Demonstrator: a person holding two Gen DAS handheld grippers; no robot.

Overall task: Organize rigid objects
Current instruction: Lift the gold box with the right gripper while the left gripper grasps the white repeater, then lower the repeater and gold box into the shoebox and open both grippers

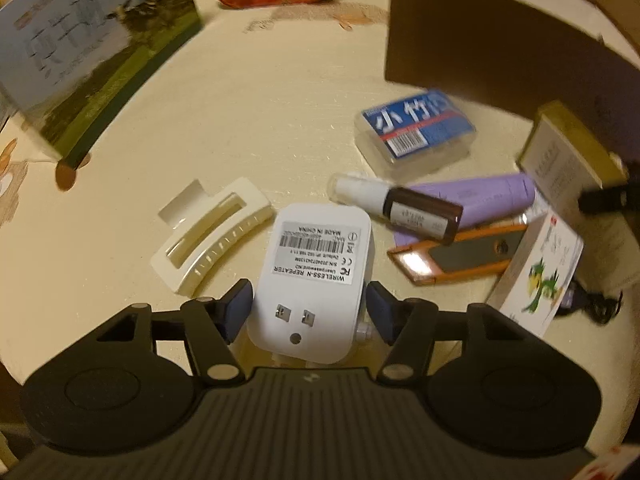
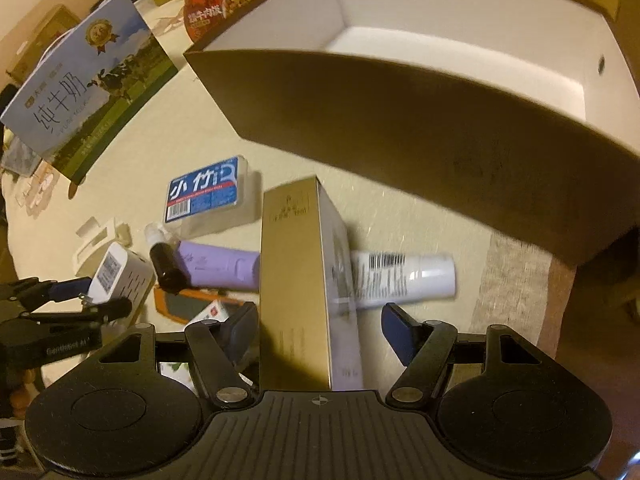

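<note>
My left gripper point(image 1: 310, 300) points down at the table, its blue pads pressed on both sides of a white wireless repeater plug point(image 1: 316, 264), label and prongs facing up. My right gripper point(image 2: 320, 312) is open around an upright gold box point(image 2: 292, 280). Its left pad lies close against the gold face, and a gap shows between its right pad and the box. Loose on the table lie a cream hair claw point(image 1: 208, 236), a blue floss box point(image 1: 416, 128), a small dark bottle point(image 1: 420, 216), a purple tube point(image 1: 480, 196) and an orange-rimmed flat item point(image 1: 460, 256).
A large open cardboard box point(image 2: 400, 140), white inside, stands just behind the items. A milk carton case point(image 2: 80, 92) stands at the far left and a red food bowl point(image 2: 224, 4) behind it. A white barcode tube point(image 2: 400, 276) lies behind the gold box, a small bird-print box point(image 1: 536, 272) beside it.
</note>
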